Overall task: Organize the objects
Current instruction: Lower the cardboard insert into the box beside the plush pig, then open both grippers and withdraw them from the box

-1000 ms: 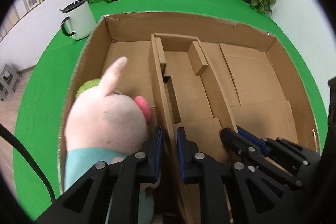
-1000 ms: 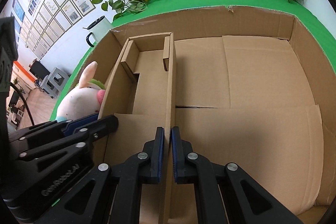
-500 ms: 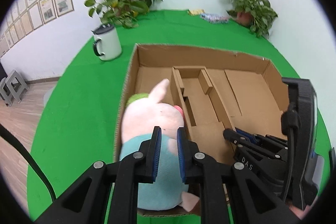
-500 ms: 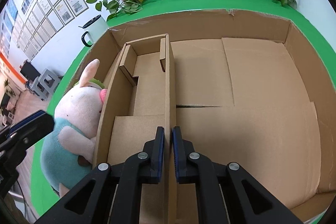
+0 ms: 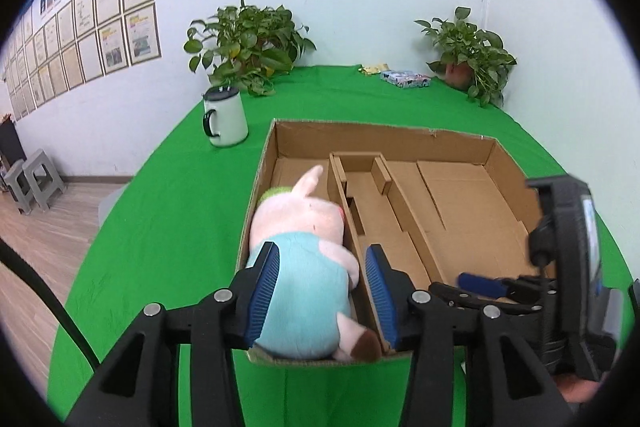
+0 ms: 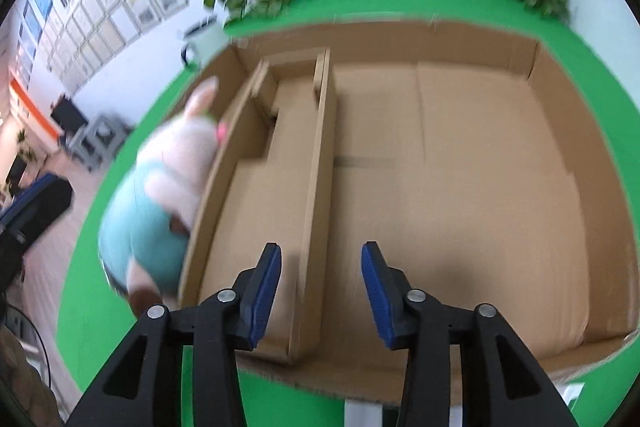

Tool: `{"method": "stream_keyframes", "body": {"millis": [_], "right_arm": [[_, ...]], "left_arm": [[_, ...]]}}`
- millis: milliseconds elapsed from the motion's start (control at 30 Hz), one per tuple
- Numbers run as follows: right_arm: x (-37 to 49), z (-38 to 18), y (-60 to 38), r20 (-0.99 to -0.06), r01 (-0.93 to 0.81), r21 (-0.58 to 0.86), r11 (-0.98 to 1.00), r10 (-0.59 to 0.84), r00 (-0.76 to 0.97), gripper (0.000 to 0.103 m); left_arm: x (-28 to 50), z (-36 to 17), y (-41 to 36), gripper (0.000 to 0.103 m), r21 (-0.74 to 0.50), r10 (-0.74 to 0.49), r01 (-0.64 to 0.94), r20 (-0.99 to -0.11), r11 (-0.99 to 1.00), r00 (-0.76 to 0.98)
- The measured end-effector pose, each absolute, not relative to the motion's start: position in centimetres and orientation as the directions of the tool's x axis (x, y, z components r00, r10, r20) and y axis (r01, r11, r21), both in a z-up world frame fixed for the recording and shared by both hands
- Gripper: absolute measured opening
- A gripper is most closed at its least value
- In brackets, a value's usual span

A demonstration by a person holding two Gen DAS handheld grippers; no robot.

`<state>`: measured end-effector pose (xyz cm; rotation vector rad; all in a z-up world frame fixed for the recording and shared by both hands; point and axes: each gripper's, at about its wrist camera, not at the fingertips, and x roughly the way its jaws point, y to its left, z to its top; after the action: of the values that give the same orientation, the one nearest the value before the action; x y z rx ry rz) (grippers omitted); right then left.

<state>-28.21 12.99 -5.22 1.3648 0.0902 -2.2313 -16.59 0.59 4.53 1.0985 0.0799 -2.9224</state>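
Observation:
A plush pig [image 5: 300,223] in a teal shirt lies in the left compartment of an open cardboard box [image 5: 360,131] on the green table. My left gripper [image 5: 322,255] hovers above the box's near end. Its jaws are opening and touch nothing; the pig is only seen behind them. In the right wrist view the pig [image 6: 176,163] is blurred at the left of the box [image 6: 400,39]. My right gripper [image 6: 322,251] straddles the long cardboard divider [image 6: 320,167]; its jaws are opening, pads clear of the wall. The right gripper [image 5: 480,283] also shows low at the box's near right.
A white mug [image 5: 224,119] with a black handle stands left of the box. Two potted plants [image 5: 248,47] [image 5: 472,63] and a flat packet [image 5: 406,79] line the table's far edge. Grey stools [image 5: 32,183] stand on the floor at the left.
Both grippers were shut low inside the box, each on a cardboard divider wall. The left has pulled back and up. Both now stand open, and the right has let go of its wall.

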Motion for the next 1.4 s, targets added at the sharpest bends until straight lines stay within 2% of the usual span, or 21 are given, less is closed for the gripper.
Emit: {"method": "stream_keyframes", "body": {"millis": [100, 500, 567, 600, 633, 733, 767, 833, 1000, 1400], "right_arm": [[-27.6, -5.4, 12.9, -0.848, 0.459, 0.243, -0.855, -0.417, -0.327, 0.009], [-26.6, -5.0, 12.7, -0.849, 0.461, 0.241, -0.854, -0.416, -0.326, 0.014], [-26.3, -4.3, 13.1, -0.833, 0.463, 0.226, -0.857, -0.416, -0.364, 0.033], [-25.8, -3.6, 13.5, -0.819, 0.462, 0.196, -0.865, -0.404, -0.409, 0.056], [-25.1, -2.9, 13.9, -0.800, 0.465, 0.172, -0.868, -0.399, -0.449, 0.074], [-21.6, -0.7, 15.6, -0.718, 0.487, 0.094, -0.868, -0.398, -0.571, 0.100], [-20.2, -0.2, 16.3, -0.693, 0.486, 0.066, -0.872, -0.390, -0.606, 0.103], [-18.2, 0.4, 17.4, -0.659, 0.481, 0.020, -0.876, -0.374, -0.653, 0.102], [-14.0, 1.3, 20.2, -0.604, 0.452, -0.026, -0.892, -0.346, -0.718, 0.102], [-7.9, 0.1, 25.3, -0.601, 0.411, -0.067, -0.909, -0.292, -0.744, 0.102]], "left_arm": [[-16.0, 3.9, 0.3, 0.044, -0.046, -0.005, 0.048, -0.675, -0.998, -0.738], [-13.9, 3.5, -0.5, 0.044, -0.036, -0.033, 0.078, -0.675, -0.996, -0.737], [-13.7, 3.5, -0.2, 0.044, -0.024, -0.043, 0.079, -0.667, -0.997, -0.744], [-13.4, 3.5, -0.1, 0.045, -0.013, -0.051, 0.079, -0.660, -0.997, -0.750], [-13.2, 3.6, 0.1, 0.049, 0.006, -0.068, 0.084, -0.650, -0.996, -0.757], [-11.8, 4.2, 0.6, 0.064, 0.040, -0.108, 0.105, -0.590, -0.994, -0.800], [-11.2, 4.4, 0.7, 0.069, 0.035, -0.111, 0.110, -0.567, -0.993, -0.816], [-9.9, 4.9, 1.1, 0.078, 0.016, -0.112, 0.121, -0.524, -0.993, -0.844], [-6.7, 5.2, 2.9, 0.080, 0.000, -0.088, 0.097, -0.423, -0.995, -0.902], [-4.0, 3.3, 4.8, 0.080, -0.024, -0.041, 0.058, -0.450, -0.998, -0.892]]}}
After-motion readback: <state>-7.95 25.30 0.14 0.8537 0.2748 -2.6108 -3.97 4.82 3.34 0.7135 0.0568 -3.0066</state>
